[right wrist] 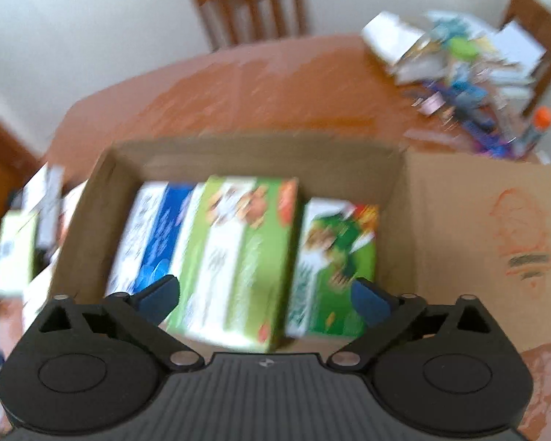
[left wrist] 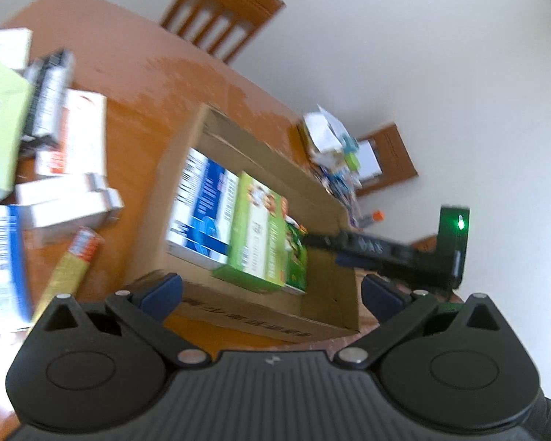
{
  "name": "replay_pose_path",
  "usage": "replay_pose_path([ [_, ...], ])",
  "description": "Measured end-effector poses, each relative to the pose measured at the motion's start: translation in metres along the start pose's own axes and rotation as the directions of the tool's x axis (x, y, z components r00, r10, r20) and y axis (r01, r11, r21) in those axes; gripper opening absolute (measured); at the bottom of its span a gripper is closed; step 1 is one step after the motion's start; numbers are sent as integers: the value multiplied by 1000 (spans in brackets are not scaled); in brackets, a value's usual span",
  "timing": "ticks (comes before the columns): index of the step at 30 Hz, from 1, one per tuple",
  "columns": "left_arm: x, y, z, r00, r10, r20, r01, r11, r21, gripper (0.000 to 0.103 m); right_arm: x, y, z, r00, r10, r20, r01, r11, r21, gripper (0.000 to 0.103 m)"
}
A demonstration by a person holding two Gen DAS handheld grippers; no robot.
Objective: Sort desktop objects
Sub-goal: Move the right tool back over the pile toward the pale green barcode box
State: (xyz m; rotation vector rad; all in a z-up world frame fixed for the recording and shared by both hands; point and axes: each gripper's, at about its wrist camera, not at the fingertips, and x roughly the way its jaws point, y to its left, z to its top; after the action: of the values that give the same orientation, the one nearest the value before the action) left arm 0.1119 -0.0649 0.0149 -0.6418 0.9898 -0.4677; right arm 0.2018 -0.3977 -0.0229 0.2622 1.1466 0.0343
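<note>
At 9 o'clock of the cardboard box (left wrist: 246, 305), loose cartons (left wrist: 69, 198) sit in a heap on our table (left wrist: 147, 73). Left gripper (left wrist: 272, 290) spread, holding nothing. Blue-white box (right wrist: 154, 235), light green box (right wrist: 238, 257), dark green box (right wrist: 338, 257) packed side by side inside, likely to save room. Right gripper (right wrist: 266, 297) spread over them, gripping nothing.

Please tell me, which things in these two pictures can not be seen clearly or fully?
- Print on the boxes in the cardboard box: motion blur in both views.
- Dark green box: in the left wrist view the light green box covers most of it.
- Pile of small items at the table's far corner: blurred and too small.
- Blue and white box: cut off by the left edge.
</note>
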Motion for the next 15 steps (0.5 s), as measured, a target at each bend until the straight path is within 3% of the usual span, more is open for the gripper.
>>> replay_pose_path([
  [3,-20,8,-12,997,57,57,-55,998,-31,103,-2,-4,-2,995,87,-58,-88,996,-12,102],
  [7,-40,13,-35,984,135,115,-121,985,-119,103,0,-7,-2,992,98,-76,-102,993,-52,102],
  [12,-58,9,-64,954,248,166,-214,957,-196,103,-11,10,-9,992,128,19,-123,979,-162,103],
  [15,-68,9,-82,933,306,188,-258,935,-241,103,-19,39,-22,981,178,73,-150,947,-285,103],
])
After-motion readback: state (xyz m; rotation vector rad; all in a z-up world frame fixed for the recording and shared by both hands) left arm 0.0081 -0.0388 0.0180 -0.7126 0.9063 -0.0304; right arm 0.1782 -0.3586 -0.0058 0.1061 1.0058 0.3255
